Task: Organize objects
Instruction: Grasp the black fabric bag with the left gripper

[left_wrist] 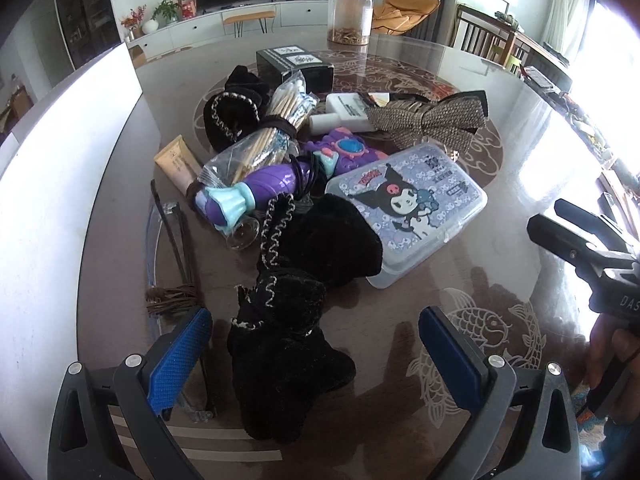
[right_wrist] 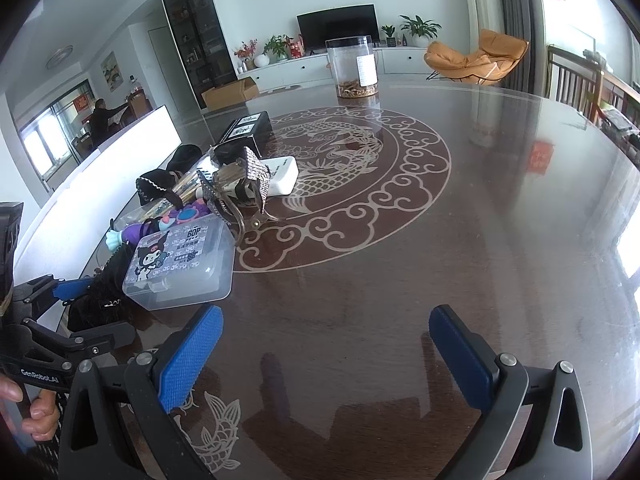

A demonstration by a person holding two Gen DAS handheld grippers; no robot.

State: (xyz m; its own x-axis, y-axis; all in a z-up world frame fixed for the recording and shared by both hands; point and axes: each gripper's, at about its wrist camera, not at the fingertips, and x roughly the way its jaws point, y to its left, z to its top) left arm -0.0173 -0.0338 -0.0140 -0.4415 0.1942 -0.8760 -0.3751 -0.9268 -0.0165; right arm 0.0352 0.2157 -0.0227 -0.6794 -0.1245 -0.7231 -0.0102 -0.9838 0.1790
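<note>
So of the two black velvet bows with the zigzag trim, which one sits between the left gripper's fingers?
The near black bow, lying just ahead of the open left gripper beside the cartoon box. The far black bow lies beyond the bag of sticks, by the black carton.

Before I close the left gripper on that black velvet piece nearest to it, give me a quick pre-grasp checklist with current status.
1. Left gripper open: ok, jaws stand wide apart.
2. Black velvet piece between the left fingers: ok, it lies in the gap, nearer the left pad.
3. Velvet piece free of neighbours: not ok, its upper part lies against the cartoon-printed plastic box and the purple toy.
4. Thin dark stick clear of the left pad: cannot tell, it runs close beside it.
5. Right gripper out of the way: ok, open over bare table.
6. Grip depth on the velvet: cannot tell from these views.
</note>
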